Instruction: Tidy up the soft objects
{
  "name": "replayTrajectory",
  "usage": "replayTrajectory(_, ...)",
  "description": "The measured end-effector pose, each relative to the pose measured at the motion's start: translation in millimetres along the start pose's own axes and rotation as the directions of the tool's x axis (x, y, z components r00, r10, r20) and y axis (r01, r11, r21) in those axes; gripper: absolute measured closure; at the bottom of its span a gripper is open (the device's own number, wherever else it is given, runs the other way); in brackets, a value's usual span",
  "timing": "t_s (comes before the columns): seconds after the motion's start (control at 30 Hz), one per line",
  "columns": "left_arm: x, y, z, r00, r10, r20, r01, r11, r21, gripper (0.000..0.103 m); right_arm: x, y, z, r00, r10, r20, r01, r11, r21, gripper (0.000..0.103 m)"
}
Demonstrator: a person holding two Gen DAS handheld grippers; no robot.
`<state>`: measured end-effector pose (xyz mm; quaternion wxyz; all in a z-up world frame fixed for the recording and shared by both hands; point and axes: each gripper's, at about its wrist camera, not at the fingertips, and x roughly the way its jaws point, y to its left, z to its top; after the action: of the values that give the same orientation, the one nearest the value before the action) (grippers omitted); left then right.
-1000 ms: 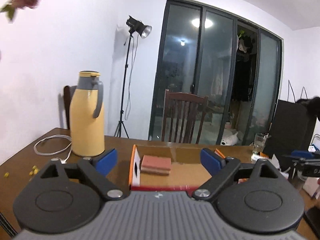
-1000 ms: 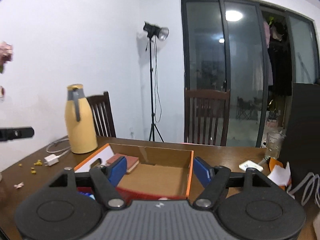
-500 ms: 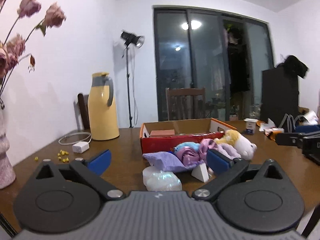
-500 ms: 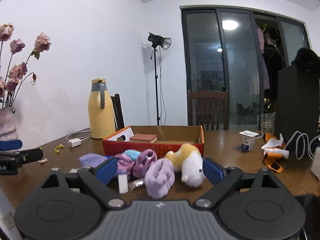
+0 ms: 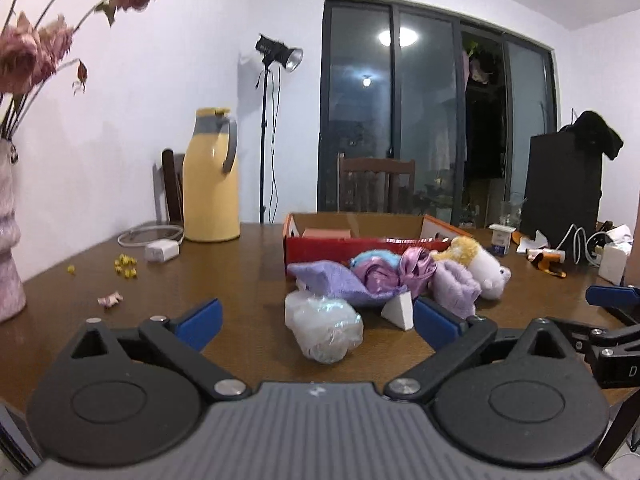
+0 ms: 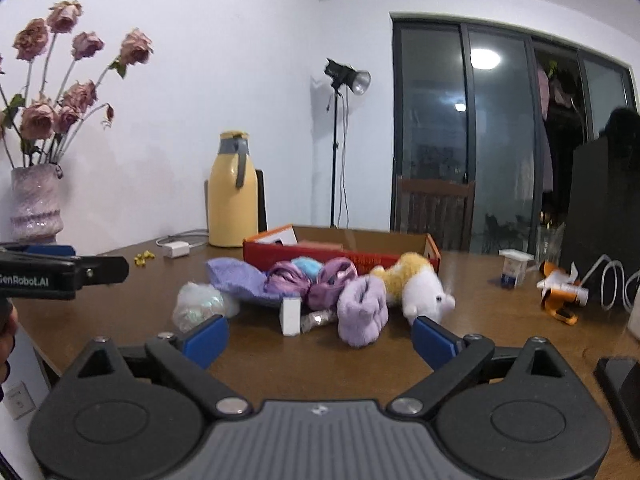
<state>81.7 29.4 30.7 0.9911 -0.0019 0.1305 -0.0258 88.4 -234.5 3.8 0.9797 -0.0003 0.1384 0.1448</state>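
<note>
Soft objects lie heaped on the brown surface point(image 5: 248, 280) just ahead of my two tongs. My left tongs point(image 5: 318, 322) stand wide and empty before the crinkly clear bag point(image 5: 324, 326); my right tongs point(image 6: 320, 338), jaws opening, hold nothing, facing the lilac plush roll point(image 6: 362, 308). I judge a low grab could snag the white wedge point(image 5: 398, 310) or drag the purple cloth point(image 5: 332, 282). Beyond, the red box point(image 5: 360, 246) could slide if bumped.

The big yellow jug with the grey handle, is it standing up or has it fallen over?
Standing up. The tall yellow jug with the grey handle rests on its base on the brown wooden table, lid on top.
</note>
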Motion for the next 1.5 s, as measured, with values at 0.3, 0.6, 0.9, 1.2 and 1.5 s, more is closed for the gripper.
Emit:
replayTrajectory(0.3,44.0,-9.7,-6.3,0.997,-0.010,-0.073,0.011,1.000,0.004,0.000,35.6,-18.3,-11.1,0.997,-0.030,-0.077,0.034,0.998,0.052,0.004)
replayTrajectory(0.6,98.5,-18.8,0.9,0.993,0.015,-0.116,-0.013,1.000,0.019,0.000,88.7,-46.3,13.6,0.993,-0.036,-0.110,0.047,0.994,0.096,0.009)
replayTrajectory(0.9,135.6,-5.6,25.1,0.995,-0.003,-0.103,-0.002,0.998,-0.056,0.001,145.8,-58.2,30.7,0.987,0.044,-0.152,-0.024,0.992,0.127,0.029)
replayTrajectory(1.2,144.5,-29.3,29.3,0.996,-0.049,-0.076,0.048,0.999,-0.020,0.002,185.7,-42.8,25.0,0.969,0.042,-0.242,-0.029,0.998,0.058,0.071)
replayTrajectory(1.5,110.2,-42.4,12.1,0.994,-0.059,-0.092,0.058,0.998,-0.008,0.002,112.7,-31.3,13.9,0.895,0.317,-0.315,-0.333,0.943,0.003,0.073)
